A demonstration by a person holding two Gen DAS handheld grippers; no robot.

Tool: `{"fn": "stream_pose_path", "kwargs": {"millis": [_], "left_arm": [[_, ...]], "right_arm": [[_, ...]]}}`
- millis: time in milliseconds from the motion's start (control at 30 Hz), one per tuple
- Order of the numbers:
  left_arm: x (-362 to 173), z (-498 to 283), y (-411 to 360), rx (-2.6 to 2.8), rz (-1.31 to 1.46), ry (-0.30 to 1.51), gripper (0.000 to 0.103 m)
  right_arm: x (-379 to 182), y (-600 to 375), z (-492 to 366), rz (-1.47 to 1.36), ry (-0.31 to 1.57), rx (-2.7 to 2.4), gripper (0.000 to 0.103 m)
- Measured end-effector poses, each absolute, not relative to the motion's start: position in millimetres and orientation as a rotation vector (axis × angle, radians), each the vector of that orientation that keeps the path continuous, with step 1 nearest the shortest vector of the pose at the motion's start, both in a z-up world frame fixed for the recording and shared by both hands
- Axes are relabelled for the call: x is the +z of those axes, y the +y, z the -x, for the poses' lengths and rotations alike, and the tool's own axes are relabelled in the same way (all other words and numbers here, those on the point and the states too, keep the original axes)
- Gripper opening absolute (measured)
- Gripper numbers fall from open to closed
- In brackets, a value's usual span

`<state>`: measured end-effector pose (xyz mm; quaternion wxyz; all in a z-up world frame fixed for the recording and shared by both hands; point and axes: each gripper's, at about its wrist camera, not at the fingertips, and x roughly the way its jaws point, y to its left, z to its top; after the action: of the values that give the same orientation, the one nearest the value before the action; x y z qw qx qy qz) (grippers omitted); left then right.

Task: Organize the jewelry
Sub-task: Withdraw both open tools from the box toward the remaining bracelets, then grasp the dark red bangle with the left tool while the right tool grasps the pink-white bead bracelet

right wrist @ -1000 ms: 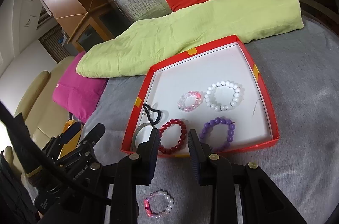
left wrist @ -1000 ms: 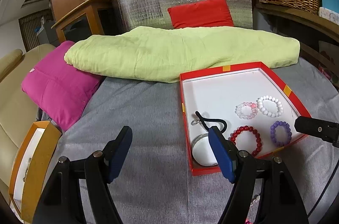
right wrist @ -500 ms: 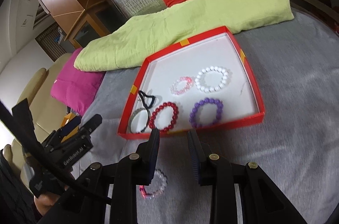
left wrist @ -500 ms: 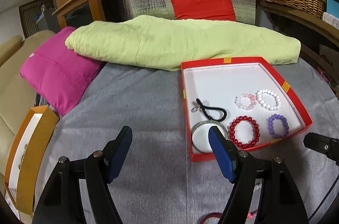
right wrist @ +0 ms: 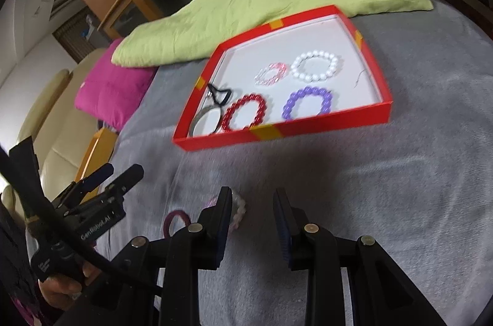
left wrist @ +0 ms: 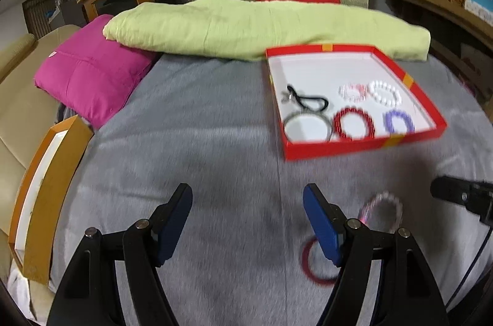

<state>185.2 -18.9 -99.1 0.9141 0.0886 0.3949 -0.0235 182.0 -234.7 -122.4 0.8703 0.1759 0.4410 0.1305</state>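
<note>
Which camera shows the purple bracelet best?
The right wrist view. There the purple bracelet lies sharp in the red box, each bead clear, beside the red bracelet. In the left wrist view it sits near the box's front corner, smaller and blurred into a smear.

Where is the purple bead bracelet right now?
The purple bead bracelet lies inside the red box, in its near right corner in both views, just right of the red bead bracelet and in front of the white bead bracelet.

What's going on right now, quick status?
Both hand-held grippers open, empty. Tray holds six pieces; pale bracelet and red ring loose on blanket. Nothing blocking.
</note>
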Motion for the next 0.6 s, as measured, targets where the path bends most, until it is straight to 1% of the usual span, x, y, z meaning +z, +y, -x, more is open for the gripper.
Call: {"fn": "stream_pose_path", "kwargs": {"millis": [200,600], "left_arm": [[-112,-174,-11,-0.056,-0.196,0.863,0.075],[-122,-180,-6,-0.103,-0.22,0.907,0.075]], "right_arm": [[-129,-220,-183,-0.313,0.952,0.303,0.031],[-139,-217,-191,-0.286,0.988,0.296,0.031]]}}
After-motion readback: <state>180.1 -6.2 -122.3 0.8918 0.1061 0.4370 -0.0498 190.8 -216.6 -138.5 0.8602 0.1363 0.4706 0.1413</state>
